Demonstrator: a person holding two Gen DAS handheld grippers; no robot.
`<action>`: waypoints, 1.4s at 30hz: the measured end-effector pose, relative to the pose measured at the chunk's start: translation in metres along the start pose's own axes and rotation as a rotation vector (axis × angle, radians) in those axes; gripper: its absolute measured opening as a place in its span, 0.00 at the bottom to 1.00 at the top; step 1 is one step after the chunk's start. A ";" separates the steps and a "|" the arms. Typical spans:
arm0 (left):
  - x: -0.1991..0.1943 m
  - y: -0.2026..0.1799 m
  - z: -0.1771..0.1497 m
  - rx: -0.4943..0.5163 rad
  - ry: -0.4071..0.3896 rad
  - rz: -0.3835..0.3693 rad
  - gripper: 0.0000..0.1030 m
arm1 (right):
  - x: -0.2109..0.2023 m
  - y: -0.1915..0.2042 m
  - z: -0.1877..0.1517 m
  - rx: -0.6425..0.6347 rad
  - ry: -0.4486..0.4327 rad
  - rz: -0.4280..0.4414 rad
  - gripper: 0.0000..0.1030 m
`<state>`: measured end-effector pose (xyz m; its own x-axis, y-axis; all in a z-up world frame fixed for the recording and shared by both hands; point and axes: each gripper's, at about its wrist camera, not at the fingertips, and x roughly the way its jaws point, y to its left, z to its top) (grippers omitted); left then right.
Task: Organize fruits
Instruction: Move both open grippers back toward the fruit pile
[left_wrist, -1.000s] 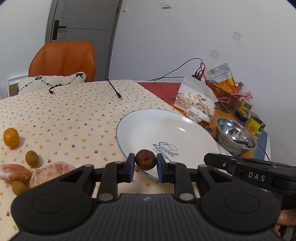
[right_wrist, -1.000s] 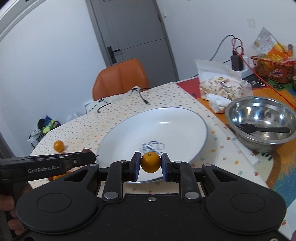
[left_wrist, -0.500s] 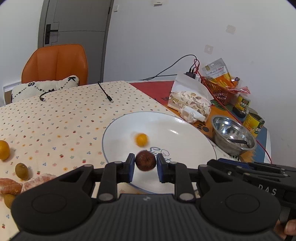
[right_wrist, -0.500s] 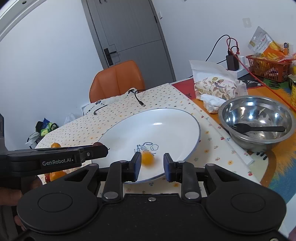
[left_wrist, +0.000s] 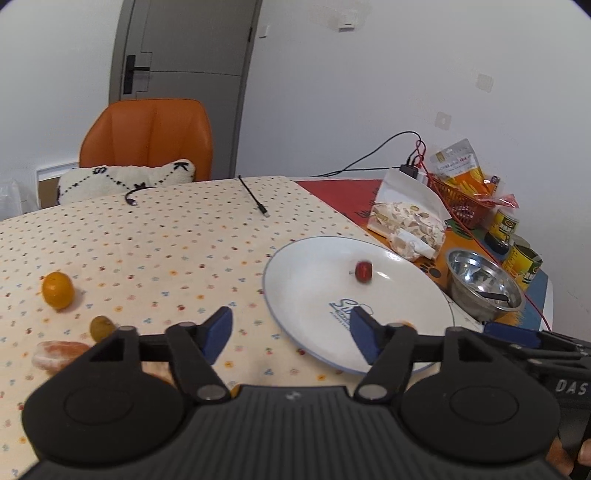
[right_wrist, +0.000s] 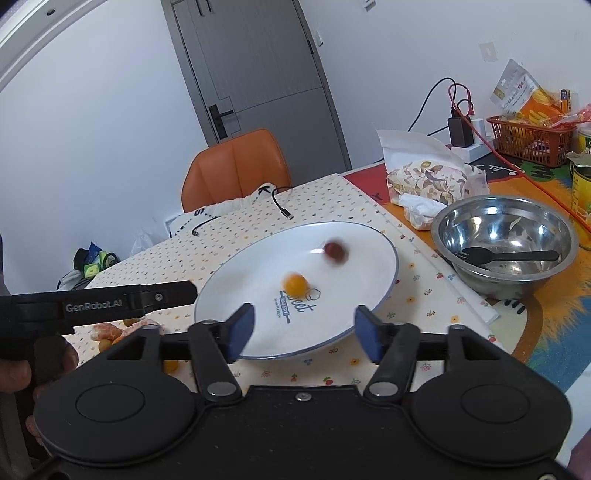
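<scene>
A white plate (left_wrist: 310, 258) (right_wrist: 373, 251) lies on the dotted tablecloth. A dark red fruit (left_wrist: 363, 271) (right_wrist: 335, 251) lies on its far part, blurred in the right wrist view. A small orange fruit (right_wrist: 294, 283) lies near the plate's middle. My left gripper (left_wrist: 291, 332) is open and empty, above the plate's near left rim. My right gripper (right_wrist: 302, 330) is open and empty, above the plate's near edge. An orange (left_wrist: 57, 290), a green fruit (left_wrist: 101, 327) and peeled citrus pieces (left_wrist: 59, 353) lie left of the plate.
A steel bowl (right_wrist: 504, 245) with a black spoon stands right of the plate. A tissue pack (right_wrist: 430, 177), a red basket (right_wrist: 532, 138) and cans (left_wrist: 524, 260) are at the back right. A cable (left_wrist: 255, 197) and an orange chair (left_wrist: 147, 138) are beyond.
Both grippers opened and drew back. The dark red fruit left my left gripper and the small orange fruit left my right gripper; both now lie on the plate.
</scene>
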<state>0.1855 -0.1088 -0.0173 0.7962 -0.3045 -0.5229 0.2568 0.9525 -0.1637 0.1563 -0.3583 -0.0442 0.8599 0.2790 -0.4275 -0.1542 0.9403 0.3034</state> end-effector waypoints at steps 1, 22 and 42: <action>-0.004 0.003 -0.001 -0.006 -0.005 0.006 0.74 | -0.001 0.001 0.000 -0.002 -0.007 0.002 0.80; -0.057 0.048 -0.021 -0.050 -0.045 0.110 0.82 | -0.008 0.035 -0.006 -0.053 -0.064 0.026 1.00; -0.075 0.087 -0.051 -0.101 -0.027 0.187 0.80 | 0.011 0.078 -0.018 -0.152 0.036 0.173 1.00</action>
<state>0.1202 -0.0027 -0.0344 0.8393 -0.1212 -0.5300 0.0483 0.9876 -0.1494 0.1449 -0.2787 -0.0403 0.7968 0.4427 -0.4113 -0.3714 0.8957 0.2445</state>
